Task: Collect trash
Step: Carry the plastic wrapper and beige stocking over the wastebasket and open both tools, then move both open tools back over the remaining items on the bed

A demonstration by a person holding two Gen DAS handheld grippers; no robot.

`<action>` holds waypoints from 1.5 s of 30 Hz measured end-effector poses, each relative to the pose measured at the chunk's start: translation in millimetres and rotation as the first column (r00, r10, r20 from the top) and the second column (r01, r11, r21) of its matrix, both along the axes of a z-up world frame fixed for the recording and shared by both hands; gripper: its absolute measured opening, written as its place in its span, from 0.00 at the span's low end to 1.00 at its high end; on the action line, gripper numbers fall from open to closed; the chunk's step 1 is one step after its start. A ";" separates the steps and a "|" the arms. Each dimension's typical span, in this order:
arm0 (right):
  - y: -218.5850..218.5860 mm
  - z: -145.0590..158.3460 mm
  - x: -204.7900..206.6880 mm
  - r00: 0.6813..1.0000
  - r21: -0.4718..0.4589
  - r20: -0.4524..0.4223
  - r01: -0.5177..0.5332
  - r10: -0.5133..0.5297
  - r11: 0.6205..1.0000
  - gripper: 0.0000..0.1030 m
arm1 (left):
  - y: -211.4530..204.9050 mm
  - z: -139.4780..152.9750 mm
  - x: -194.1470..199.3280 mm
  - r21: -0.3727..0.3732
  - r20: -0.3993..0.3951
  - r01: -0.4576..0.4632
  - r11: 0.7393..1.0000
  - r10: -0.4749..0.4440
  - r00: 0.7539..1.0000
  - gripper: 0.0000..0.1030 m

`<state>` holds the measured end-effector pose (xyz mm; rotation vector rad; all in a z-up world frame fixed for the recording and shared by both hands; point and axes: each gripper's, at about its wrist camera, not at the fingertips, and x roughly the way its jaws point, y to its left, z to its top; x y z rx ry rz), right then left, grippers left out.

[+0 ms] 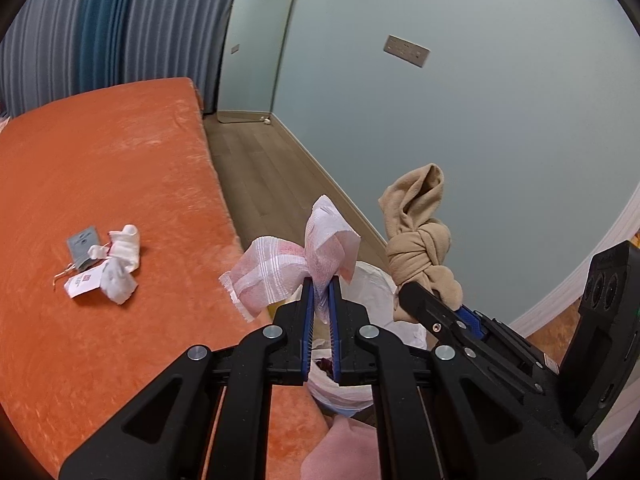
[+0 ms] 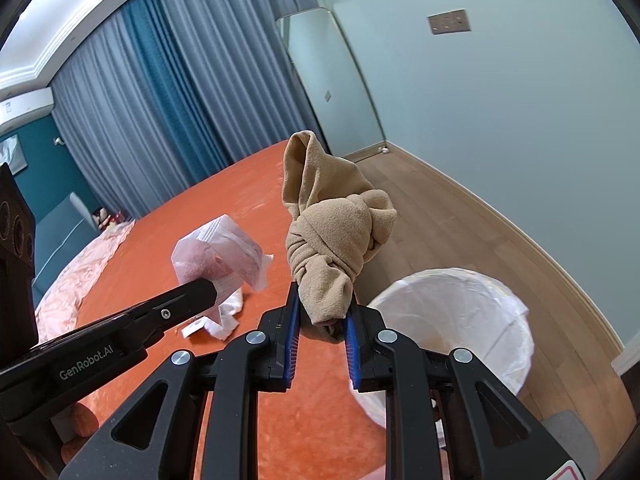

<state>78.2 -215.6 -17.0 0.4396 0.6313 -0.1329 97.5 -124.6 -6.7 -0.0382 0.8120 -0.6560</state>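
My left gripper (image 1: 321, 286) is shut on a crumpled white and pink wrapper (image 1: 296, 256), held up above the edge of the orange bed. That wrapper (image 2: 218, 254) also shows at the left of the right wrist view, in the tip of the left gripper (image 2: 210, 288). My right gripper (image 2: 322, 310) is shut on a knotted beige stocking (image 2: 336, 232), which sticks up between the blue pads. In the left wrist view the stocking (image 1: 420, 236) hangs at the tip of the right gripper (image 1: 408, 292). A bin lined with a white bag (image 2: 496, 320) stands on the floor below the grippers.
More litter lies on the orange bed (image 1: 120, 160): a white sock and crumpled tissue (image 1: 120, 264) with a grey card and paper tags (image 1: 82, 246). A wood floor (image 1: 256, 160) runs beside the bed to a pale wall, a leaning mirror (image 1: 256, 40) and curtains.
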 end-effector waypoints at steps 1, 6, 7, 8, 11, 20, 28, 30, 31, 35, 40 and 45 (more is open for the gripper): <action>-5.7 -2.0 -2.5 1.000 0.004 -0.001 0.009 -0.009 1.000 0.18 | -3.9 -0.4 -1.3 0.004 0.002 0.007 1.000 -0.007 1.000 0.07; -30.4 -10.8 -16.0 0.999 0.020 -0.008 0.051 -0.051 0.999 0.18 | -28.9 -3.6 -6.7 0.021 0.004 0.051 0.998 -0.051 0.999 0.07; -33.6 -12.3 -17.7 0.998 0.021 -0.010 0.057 -0.056 0.998 0.18 | -32.7 -5.1 -7.0 0.024 0.003 0.058 0.998 -0.058 0.998 0.07; -36.4 -13.5 -19.2 0.998 0.021 -0.012 0.062 -0.062 0.998 0.18 | -37.4 -6.6 -7.6 0.027 0.000 0.066 0.997 -0.066 0.998 0.07; -47.0 -18.7 -23.3 0.997 0.023 -0.016 0.078 -0.078 0.997 0.18 | -49.9 -10.2 -8.6 0.034 -0.006 0.087 0.996 -0.087 0.996 0.07; -59.7 -26.4 -30.8 0.993 0.028 -0.027 0.112 -0.111 0.993 0.19 | -77.8 -17.1 -11.2 0.050 0.007 0.132 0.990 -0.132 0.991 0.07; -66.2 -30.9 -26.4 0.990 0.008 -0.044 0.136 -0.136 0.991 0.26 | -86.4 -20.1 -10.0 0.052 0.022 0.130 0.990 -0.132 0.991 0.28; -63.3 -30.7 -25.1 0.990 0.004 -0.050 0.136 -0.136 0.991 0.28 | -84.0 -20.8 -8.6 0.055 0.028 0.118 0.991 -0.120 0.992 0.30; -62.7 -31.2 -23.5 0.989 0.000 -0.053 0.135 -0.135 0.991 0.28 | -82.8 -21.7 -7.4 0.056 0.026 0.115 0.992 -0.117 0.993 0.30; -58.1 -31.9 -19.4 0.990 -0.012 -0.060 0.127 -0.127 0.992 0.33 | -76.4 -24.2 -2.5 0.061 0.020 0.092 0.994 -0.093 0.995 0.30; -49.0 -31.7 -17.6 0.991 -0.021 -0.061 0.115 -0.116 0.993 0.35 | -61.8 -25.4 3.3 0.058 0.015 0.062 0.996 -0.063 0.998 0.30; -40.8 -36.6 -17.3 0.993 -0.019 -0.080 0.079 -0.081 0.997 0.35 | -43.1 -27.4 7.6 0.058 0.013 0.029 0.998 -0.030 0.999 0.30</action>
